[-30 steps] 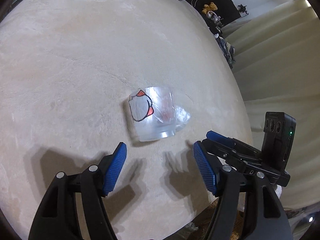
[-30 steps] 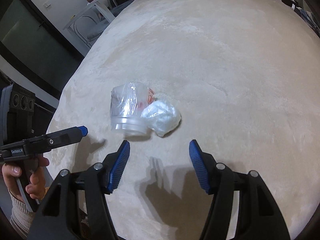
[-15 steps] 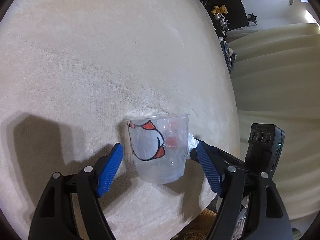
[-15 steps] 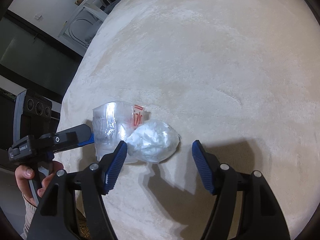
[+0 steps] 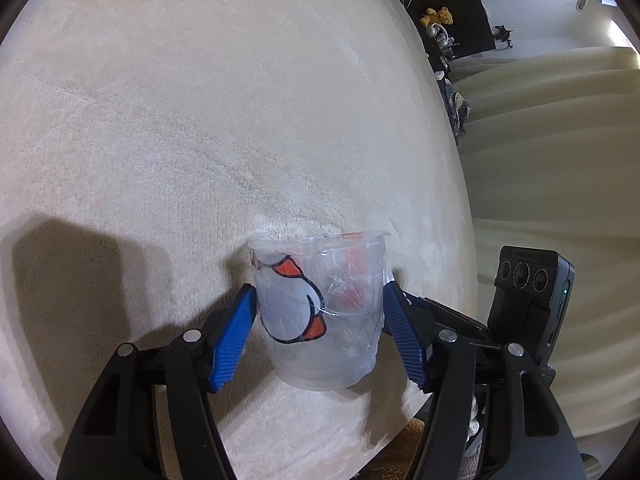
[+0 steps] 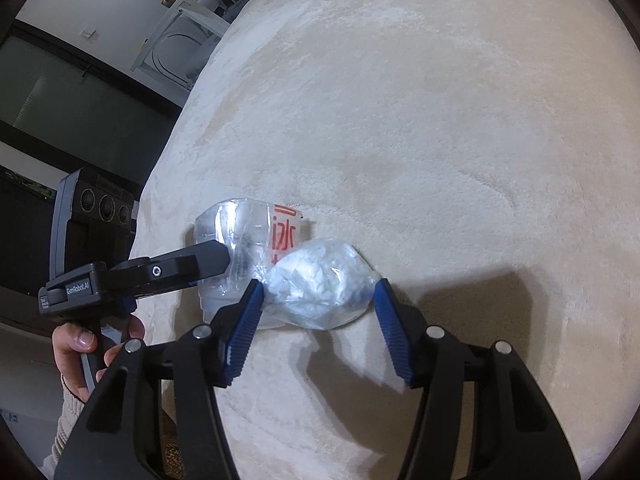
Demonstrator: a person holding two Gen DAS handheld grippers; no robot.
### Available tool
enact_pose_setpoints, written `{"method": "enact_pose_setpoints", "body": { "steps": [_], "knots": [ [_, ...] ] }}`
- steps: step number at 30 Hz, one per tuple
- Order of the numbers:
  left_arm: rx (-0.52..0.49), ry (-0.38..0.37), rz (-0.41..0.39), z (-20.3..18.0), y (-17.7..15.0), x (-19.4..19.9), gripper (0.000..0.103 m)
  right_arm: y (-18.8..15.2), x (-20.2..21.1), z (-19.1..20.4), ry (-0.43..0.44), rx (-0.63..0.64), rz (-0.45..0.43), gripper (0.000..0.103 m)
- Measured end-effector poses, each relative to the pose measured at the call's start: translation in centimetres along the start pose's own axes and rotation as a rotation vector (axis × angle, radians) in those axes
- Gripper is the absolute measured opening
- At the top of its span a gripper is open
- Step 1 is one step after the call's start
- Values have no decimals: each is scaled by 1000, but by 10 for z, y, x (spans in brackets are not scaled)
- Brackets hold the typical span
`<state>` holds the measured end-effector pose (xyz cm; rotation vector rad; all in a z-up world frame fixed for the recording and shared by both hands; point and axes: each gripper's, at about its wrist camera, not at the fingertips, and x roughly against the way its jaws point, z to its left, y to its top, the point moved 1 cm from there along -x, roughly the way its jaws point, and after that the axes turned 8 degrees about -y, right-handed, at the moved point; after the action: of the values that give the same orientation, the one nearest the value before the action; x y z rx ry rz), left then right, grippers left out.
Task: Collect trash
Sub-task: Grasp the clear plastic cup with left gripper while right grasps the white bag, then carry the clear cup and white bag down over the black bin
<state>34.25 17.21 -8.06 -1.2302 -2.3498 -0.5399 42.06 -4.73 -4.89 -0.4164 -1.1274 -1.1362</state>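
Note:
A crumpled clear plastic cup [image 5: 320,316] with a red and black print lies on the cream plush cover [image 5: 200,120]. My left gripper [image 5: 318,320] has its blue pads against both sides of the cup. A clear bag of white crumpled paper [image 6: 320,288] lies against the cup [image 6: 240,240] in the right wrist view. My right gripper [image 6: 320,300] is open around the bag, left pad touching it, right pad just beside it. The left gripper's finger [image 6: 180,268] also shows in the right wrist view, against the cup.
The cover's edge [image 5: 460,240] drops off just right of the cup, with cream curtains [image 5: 560,160] beyond. A white chair and washer [image 6: 180,40] stand past the far left edge. A person's hand [image 6: 80,340] holds the left gripper.
Both grippers have moved forward and down. The left jaws have closed in onto the cup's sides. The right jaws now straddle the paper-filled bag.

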Motion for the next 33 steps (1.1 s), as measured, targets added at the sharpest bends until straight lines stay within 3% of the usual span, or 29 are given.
{"method": "enact_pose_setpoints", "body": {
  "steps": [9, 33],
  "knots": [
    [-25, 7, -28, 0, -12, 14, 61, -8, 10, 4, -37, 22, -31, 49],
    [-219, 102, -96, -63, -75, 36, 61, -60, 46, 28, -91, 62, -134, 47]
  ]
}}
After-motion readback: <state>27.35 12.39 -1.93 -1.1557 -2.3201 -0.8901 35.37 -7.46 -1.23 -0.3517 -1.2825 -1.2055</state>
